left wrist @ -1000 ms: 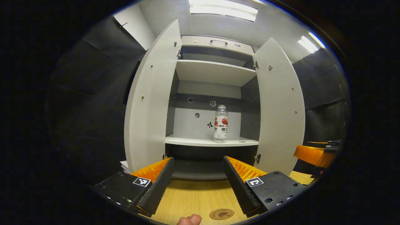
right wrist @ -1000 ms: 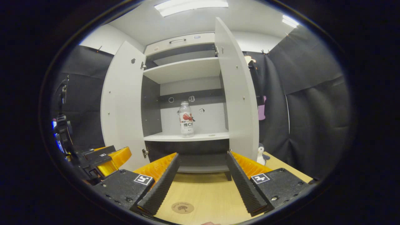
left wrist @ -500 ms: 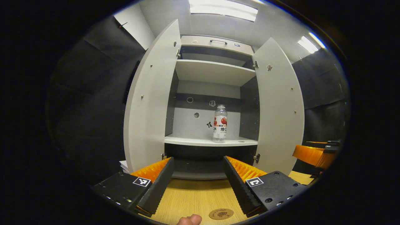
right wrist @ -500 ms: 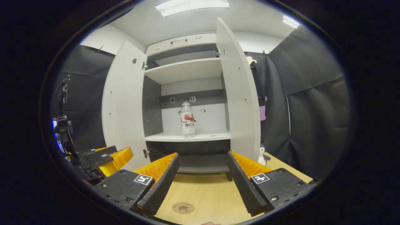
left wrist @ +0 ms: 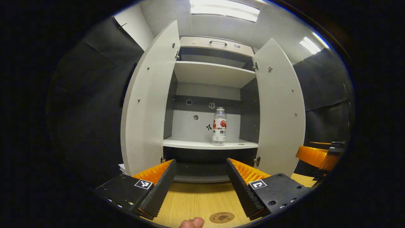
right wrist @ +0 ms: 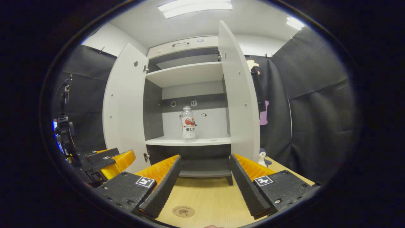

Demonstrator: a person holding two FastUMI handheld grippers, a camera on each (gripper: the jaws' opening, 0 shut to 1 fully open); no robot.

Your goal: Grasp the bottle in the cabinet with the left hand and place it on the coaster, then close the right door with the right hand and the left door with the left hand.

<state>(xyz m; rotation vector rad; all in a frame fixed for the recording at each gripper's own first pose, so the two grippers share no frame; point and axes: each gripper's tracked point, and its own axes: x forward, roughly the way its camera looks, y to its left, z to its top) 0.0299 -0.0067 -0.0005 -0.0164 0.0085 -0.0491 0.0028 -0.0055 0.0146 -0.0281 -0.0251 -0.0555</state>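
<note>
A clear bottle (left wrist: 219,126) (right wrist: 188,123) with a red and white label stands upright on the lower shelf of a white cabinet (left wrist: 208,144), between the open left door (left wrist: 148,98) and the open right door (left wrist: 280,104) (right wrist: 239,95). A round brown coaster (left wrist: 221,217) (right wrist: 183,211) lies on the wooden table (left wrist: 196,199) near the front. My left gripper (left wrist: 199,183) is open above the table, well short of the cabinet. My right gripper (right wrist: 204,183) is open too, with nothing between its fingers. The left gripper also appears at the left edge of the right gripper view (right wrist: 109,161).
A small penguin toy (right wrist: 262,157) stands on the table beside the right door. The right gripper's orange finger (left wrist: 314,156) shows at the right of the left gripper view. A fingertip (left wrist: 192,223) pokes in at the bottom. Black cloth walls flank the cabinet.
Both views have shifted slightly: the cabinet and bottle drift a little left in each, and the cabinet sits slightly lower in the right gripper view. Both grippers stay open.
</note>
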